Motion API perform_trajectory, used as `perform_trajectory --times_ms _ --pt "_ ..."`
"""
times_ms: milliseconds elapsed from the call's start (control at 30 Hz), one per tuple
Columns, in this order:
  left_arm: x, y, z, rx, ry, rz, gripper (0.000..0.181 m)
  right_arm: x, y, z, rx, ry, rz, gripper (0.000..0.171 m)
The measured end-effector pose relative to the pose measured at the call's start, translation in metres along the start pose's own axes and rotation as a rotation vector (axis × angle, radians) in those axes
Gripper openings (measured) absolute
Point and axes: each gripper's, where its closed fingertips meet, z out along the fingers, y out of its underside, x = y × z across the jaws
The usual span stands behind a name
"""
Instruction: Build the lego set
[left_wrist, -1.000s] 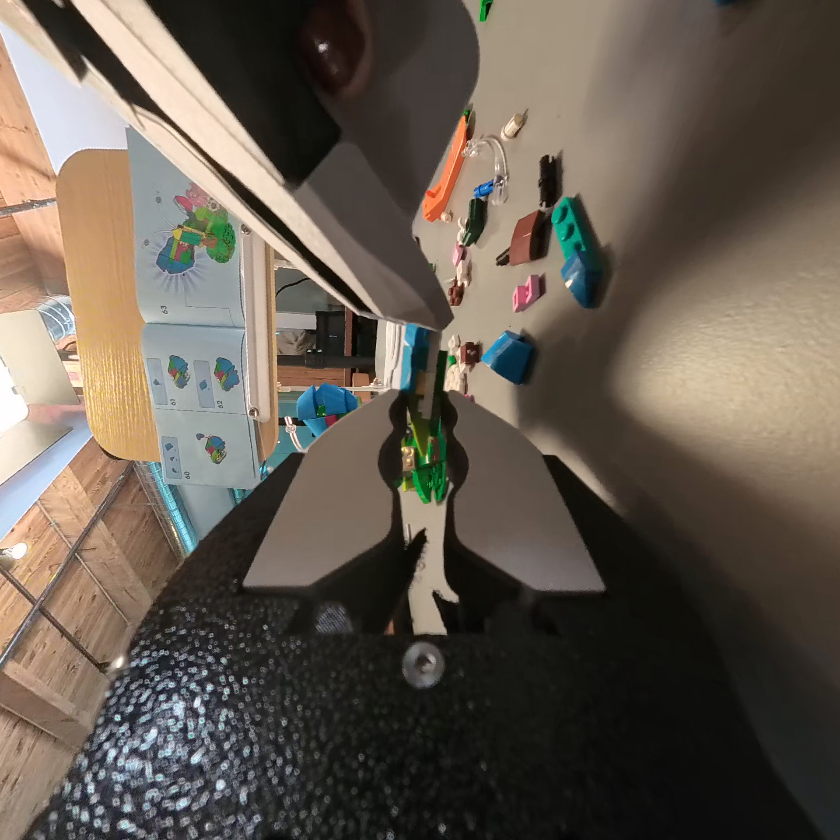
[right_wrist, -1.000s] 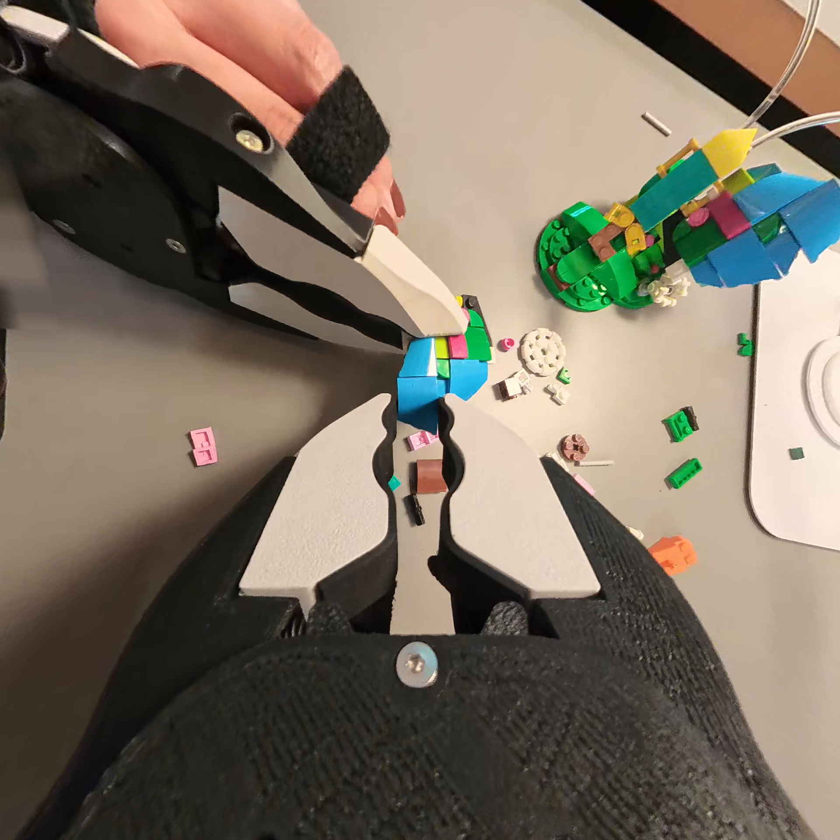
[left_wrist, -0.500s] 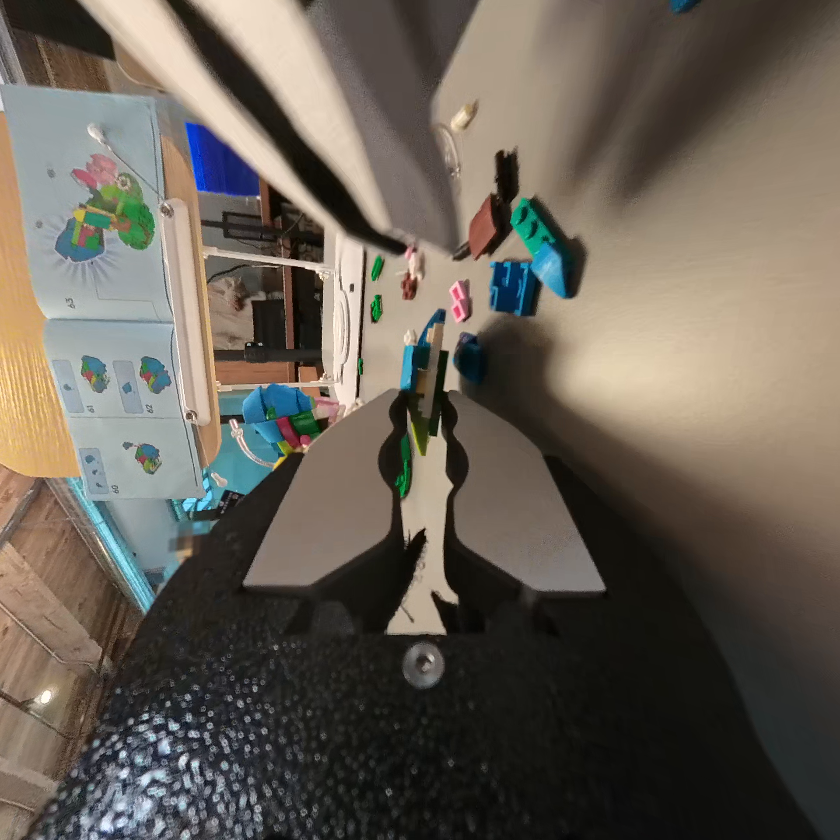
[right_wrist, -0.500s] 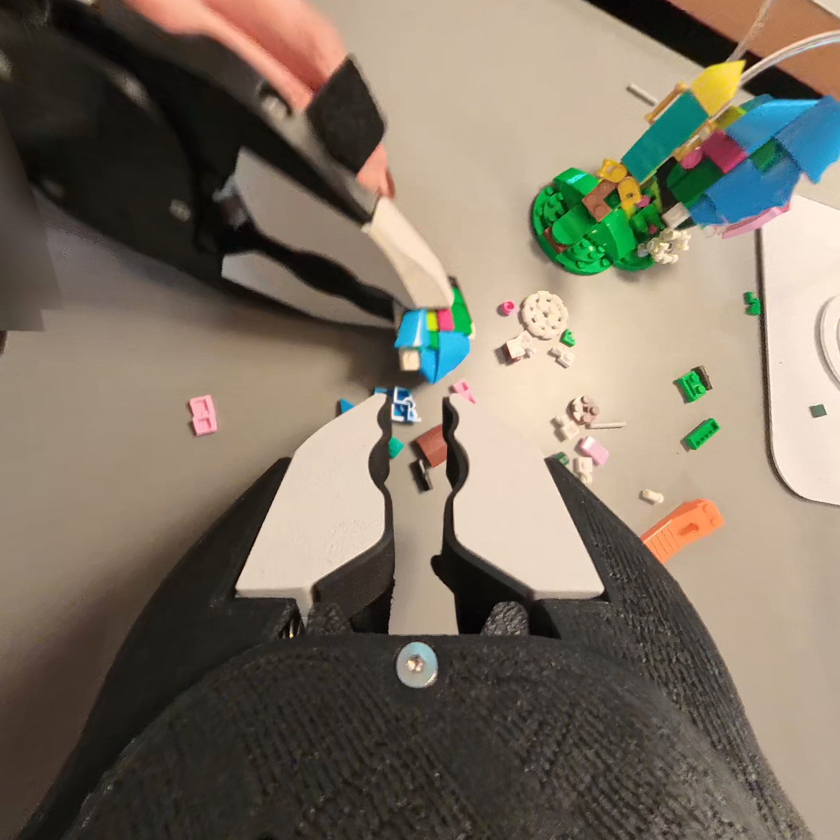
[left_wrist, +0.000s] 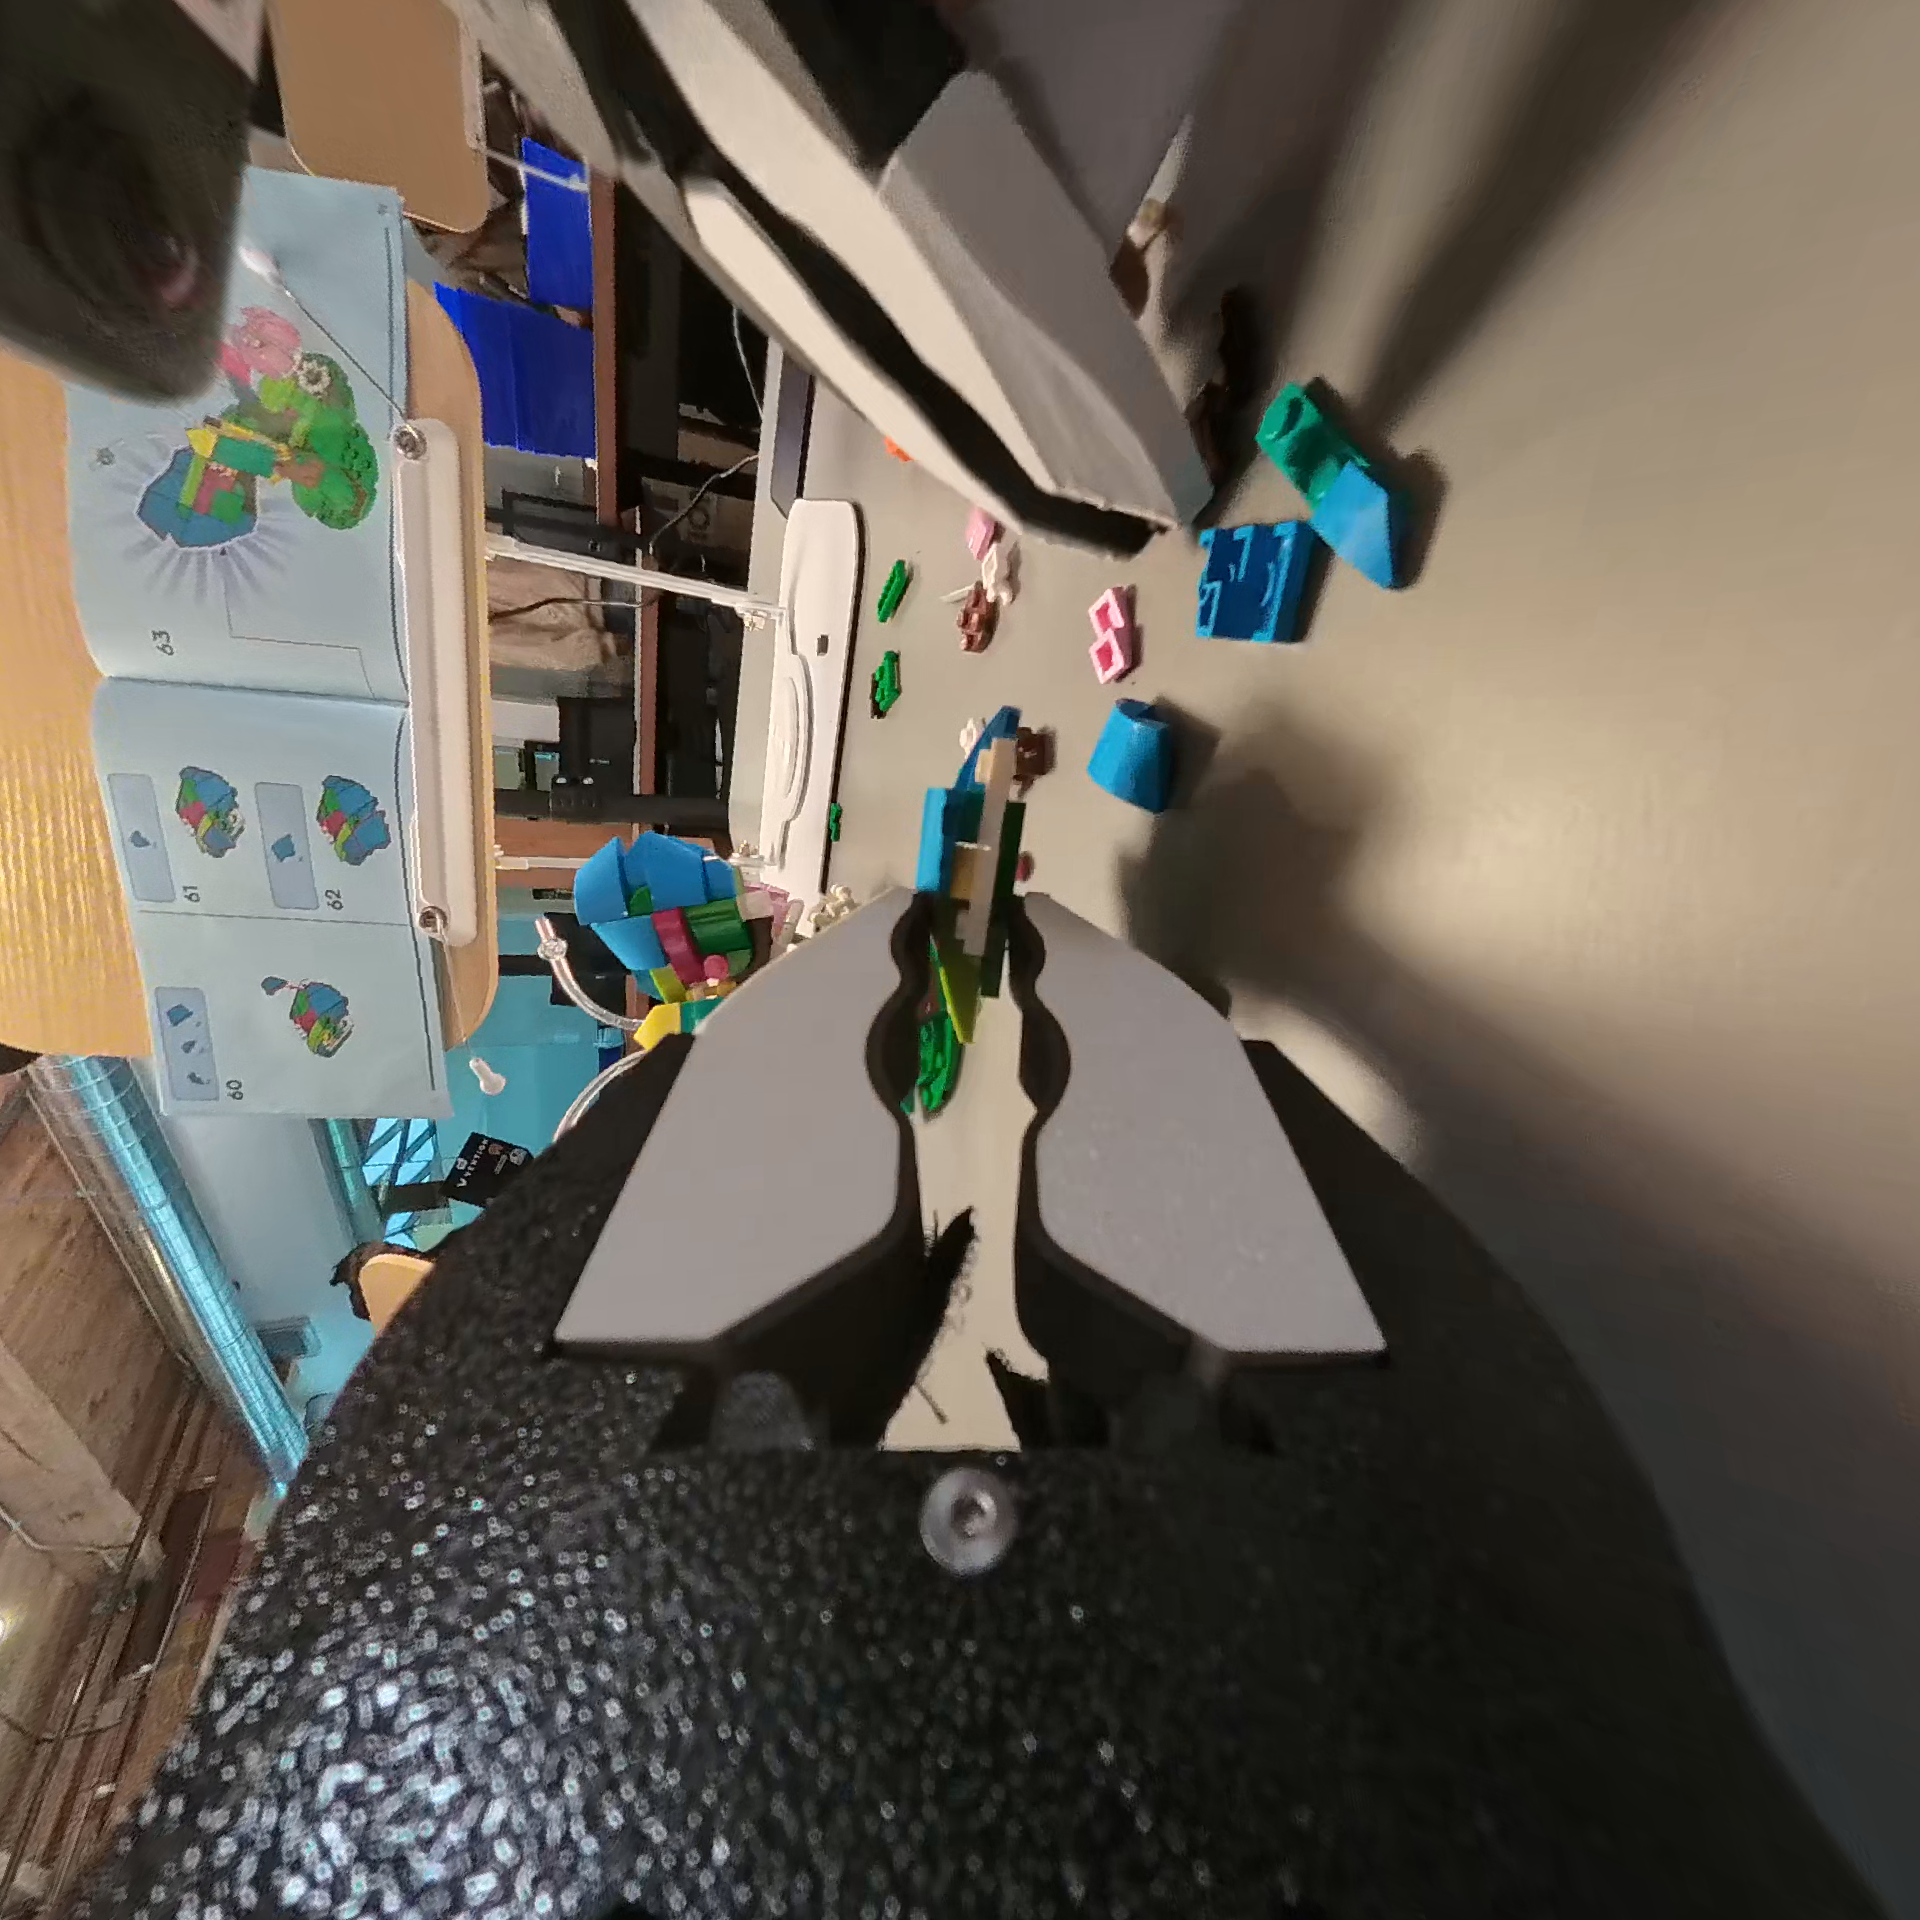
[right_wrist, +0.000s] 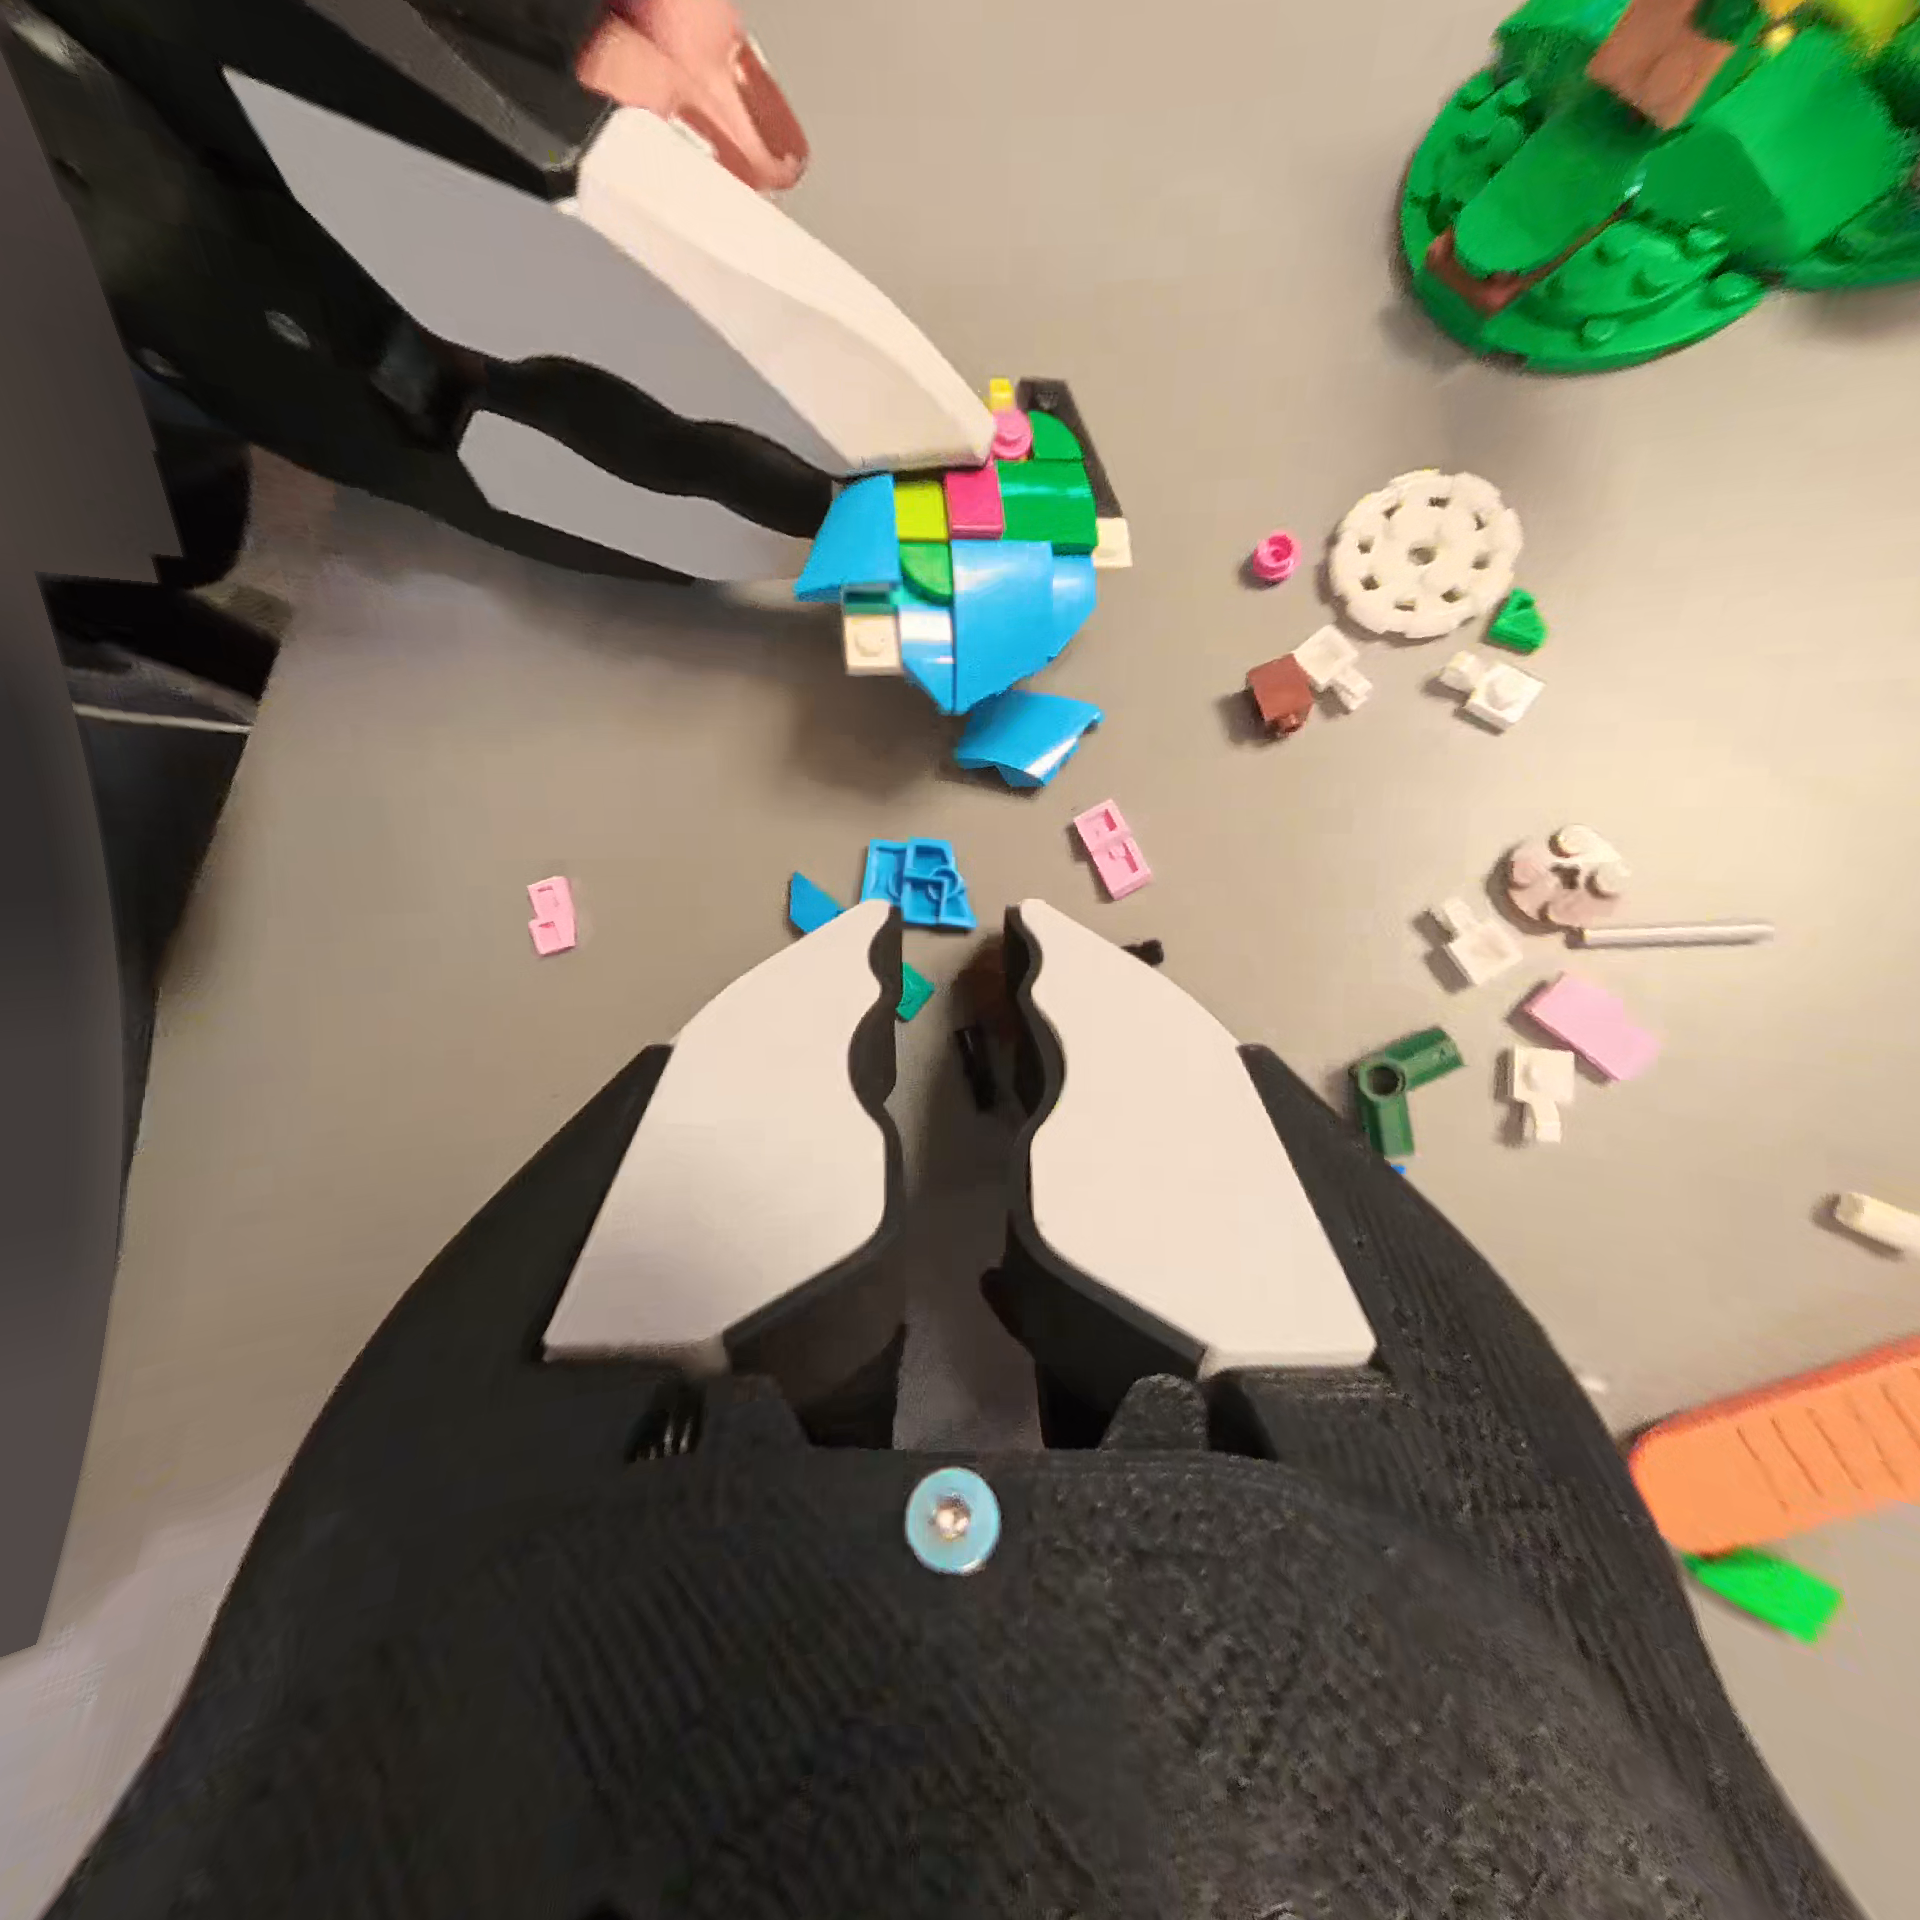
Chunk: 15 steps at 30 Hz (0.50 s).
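My left gripper (left_wrist: 961, 914) is shut on a small flat sub-assembly (left_wrist: 971, 831) of blue, green, pink and tan bricks, and holds it edge-on just above the grey table. In the right wrist view the same sub-assembly (right_wrist: 977, 551) shows at the tips of the left gripper (right_wrist: 894, 488). A loose blue curved piece (right_wrist: 1023, 738) lies just below it. My right gripper (right_wrist: 951, 914) is slightly open, empty and low over the table, short of the sub-assembly. A brown piece (right_wrist: 982, 987) lies under its fingers and an upturned blue plate (right_wrist: 920, 883) at its tips.
Loose pieces are scattered to the right: a white round plate (right_wrist: 1423, 551), pink plates (right_wrist: 1112, 847), a dark green connector (right_wrist: 1392, 1081) and an orange brick separator (right_wrist: 1787, 1444). The green model base (right_wrist: 1662, 208) stands at the far right. An open instruction booklet (left_wrist: 260, 675) and a white tray (left_wrist: 821, 623) are beyond. Some 7 cm of space lies between my two pairs of fingers.
My right gripper has drawn back from the sub-assembly and come lower, closer to the table. My left gripper keeps its hold and has shifted slightly.
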Motion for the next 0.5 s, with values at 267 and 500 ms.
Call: perform_trajectory --times_ms 267,500 --pt "-0.0027 -0.0005 -0.0019 0.014 -0.015 0.015 0.014 -0.0006 0.0028 0.0089 -0.216 -0.067 -0.073 0.012" --pt "-0.0015 0.0025 -0.0018 0.014 0.008 -0.018 0.014 -0.0053 0.0046 0.0091 -0.192 -0.021 -0.146 0.000"
